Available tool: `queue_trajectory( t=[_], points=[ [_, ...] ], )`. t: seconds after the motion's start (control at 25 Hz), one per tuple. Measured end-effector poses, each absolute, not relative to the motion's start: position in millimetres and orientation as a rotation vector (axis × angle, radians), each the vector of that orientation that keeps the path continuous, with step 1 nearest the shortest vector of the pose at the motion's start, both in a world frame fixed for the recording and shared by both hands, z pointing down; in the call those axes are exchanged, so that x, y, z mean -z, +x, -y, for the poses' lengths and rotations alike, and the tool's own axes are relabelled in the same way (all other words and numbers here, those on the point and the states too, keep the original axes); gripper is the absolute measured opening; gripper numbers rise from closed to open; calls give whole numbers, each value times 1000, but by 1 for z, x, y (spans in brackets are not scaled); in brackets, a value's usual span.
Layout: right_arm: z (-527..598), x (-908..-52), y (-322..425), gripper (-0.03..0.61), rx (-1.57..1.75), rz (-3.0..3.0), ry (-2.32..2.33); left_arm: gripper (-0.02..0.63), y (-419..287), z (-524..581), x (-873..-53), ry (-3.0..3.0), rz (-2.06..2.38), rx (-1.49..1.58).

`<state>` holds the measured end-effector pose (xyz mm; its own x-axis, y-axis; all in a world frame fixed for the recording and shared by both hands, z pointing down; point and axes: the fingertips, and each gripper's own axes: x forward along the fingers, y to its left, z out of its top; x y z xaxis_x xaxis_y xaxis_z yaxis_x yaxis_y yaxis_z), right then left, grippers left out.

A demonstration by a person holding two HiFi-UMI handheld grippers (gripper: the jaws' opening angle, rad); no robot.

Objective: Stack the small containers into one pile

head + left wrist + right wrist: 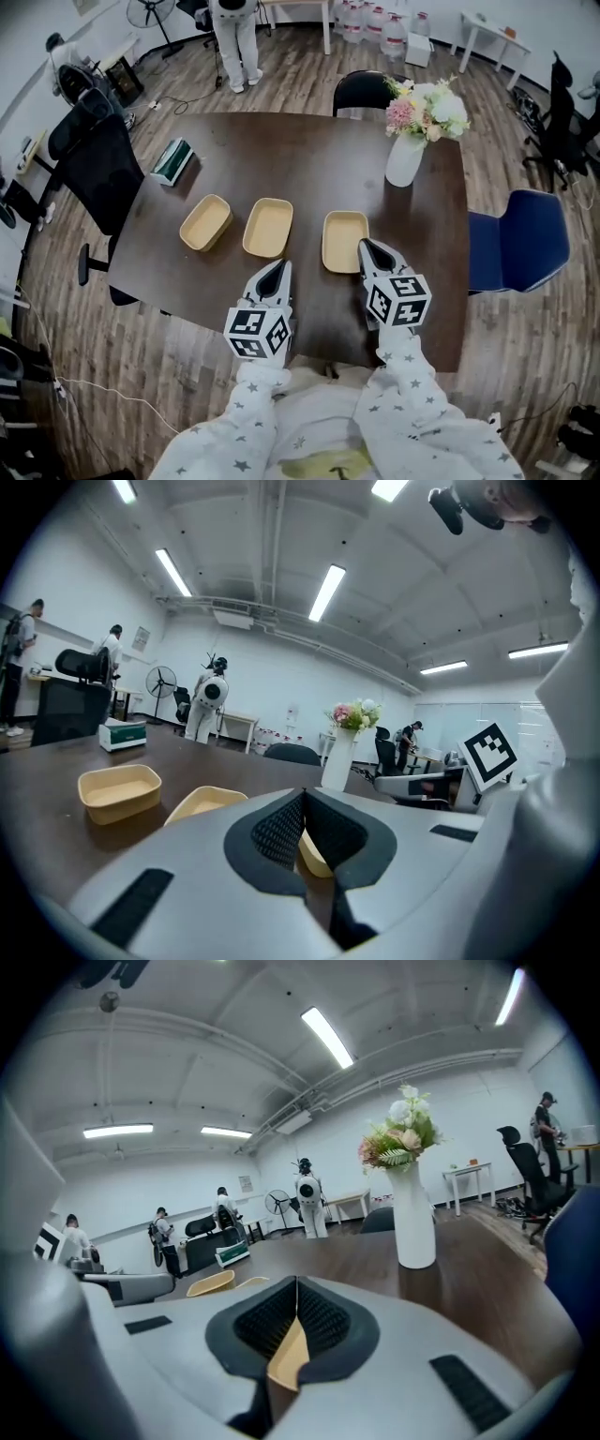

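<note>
Three small tan containers are set out in a row on a dark wooden table (309, 159), side by side and unstacked: the left container (206, 222), the middle container (268, 227) and the right container (344, 241). All three are seen open side up and empty, with narrow gaps of bare table between them.

The left gripper (277, 266) is held just short of the near end of the middle container. Its jaws are seen pressed together at the tips in the left gripper view, with nothing caught between them. The right gripper (366, 246) is held at the near right corner of the right container, its jaws likewise closed tight and empty; whether it touches the rim cannot be told. In each gripper view a strip of tan container is seen only through the gap below the meeting tips. Both tools are carried by arms in star-patterned sleeves (403, 403).

A white vase (405, 159) of flowers is placed at the far right of the table, and a green-and-white box (172, 160) at its far left. A black chair (101, 164) is drawn up on the left and a blue chair (517, 239) on the right. A person (234, 37) is seen standing beyond the table.
</note>
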<state>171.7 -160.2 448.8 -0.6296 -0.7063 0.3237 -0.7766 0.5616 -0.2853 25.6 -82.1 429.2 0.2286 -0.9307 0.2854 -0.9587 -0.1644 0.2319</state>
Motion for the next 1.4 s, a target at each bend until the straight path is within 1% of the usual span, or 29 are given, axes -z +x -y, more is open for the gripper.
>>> queue_trajectory(
  t=[0.16,0.48,0.56,0.6,0.76,0.96,1.16,1.28,1.4],
  points=[
    [171,-474,180,23,-696,2509,1316,25,36,97,-445,2187,1621,-172],
    [184,-523,193,32,-765,2277,1431,25,51,114,-480,2198,1427,-256],
    [184,-535,195,92,-790,2241,1437,25,57,115,-488,2199,1392,-270],
    [186,-540,197,103,-804,2227,1435,25,60,117,-491,2201,1378,-276],
    [190,-555,197,127,-847,2170,1442,25,63,121,-501,2199,1337,-299],
    [190,-572,190,143,-997,2126,1425,25,66,120,-513,2193,1291,-321],
    [194,-585,189,135,-1047,2050,1447,25,67,122,-517,2194,1272,-327],
    [193,-592,189,101,-1077,2006,1444,25,67,123,-518,2194,1268,-325],
    [194,-595,191,43,-1030,1961,1453,25,64,122,-517,2196,1270,-325]
  ],
)
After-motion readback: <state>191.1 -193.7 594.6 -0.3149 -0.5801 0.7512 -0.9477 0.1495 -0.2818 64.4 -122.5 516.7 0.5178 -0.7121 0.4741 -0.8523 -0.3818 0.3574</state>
